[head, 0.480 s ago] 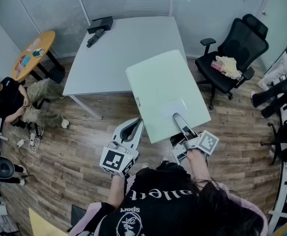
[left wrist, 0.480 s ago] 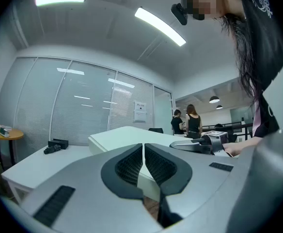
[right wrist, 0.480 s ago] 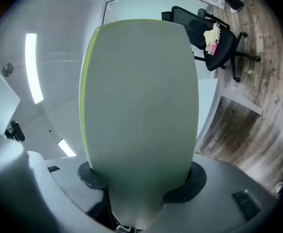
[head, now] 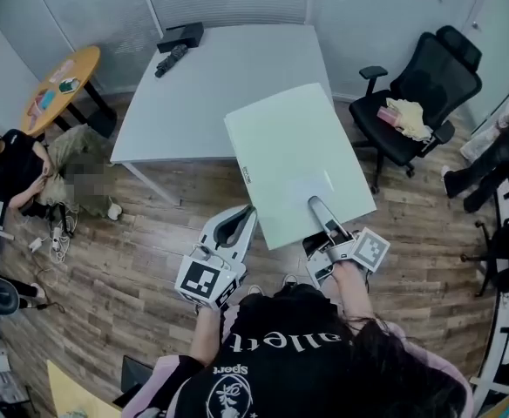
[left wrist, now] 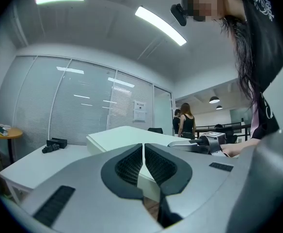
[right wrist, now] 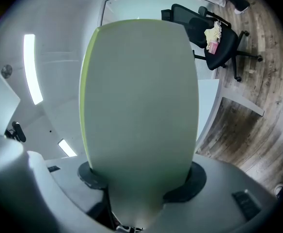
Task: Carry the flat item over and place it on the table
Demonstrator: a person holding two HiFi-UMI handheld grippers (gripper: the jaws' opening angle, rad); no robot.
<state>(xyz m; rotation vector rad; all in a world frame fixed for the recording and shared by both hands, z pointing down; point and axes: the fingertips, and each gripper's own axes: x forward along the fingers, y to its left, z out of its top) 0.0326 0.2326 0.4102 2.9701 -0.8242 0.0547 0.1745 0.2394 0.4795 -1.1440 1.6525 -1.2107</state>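
**A:** Where is the board (head: 298,159)?

**B:** It is in the air and roughly level. The right gripper (head: 317,209) has it clamped by its near edge alone. Its far end reaches over the near right corner of the table (head: 193,94), and the rest hangs over the wooden floor (head: 141,233).

**A:** And the other one?

**B:** The left gripper (head: 240,220) has its jaws pressed together with nothing between them. It sits just beside the board's near corner and gives it no support.

**A:** So what worries you?

**B:** Leverage. The sheet is wide and pinched at one edge, so I think the far end could sag or swivel in the jaws. If the grip slips, the board drops to the floor.

**A:** Anything else?

**B:** The far edge could catch the table's corner if it comes in low, which would twist the board out of the clamp. The chair (head: 420,81) stands near on the right, so a wide swing could clip it. If the board is let go with too much of it overhanging, it could tip off the table.
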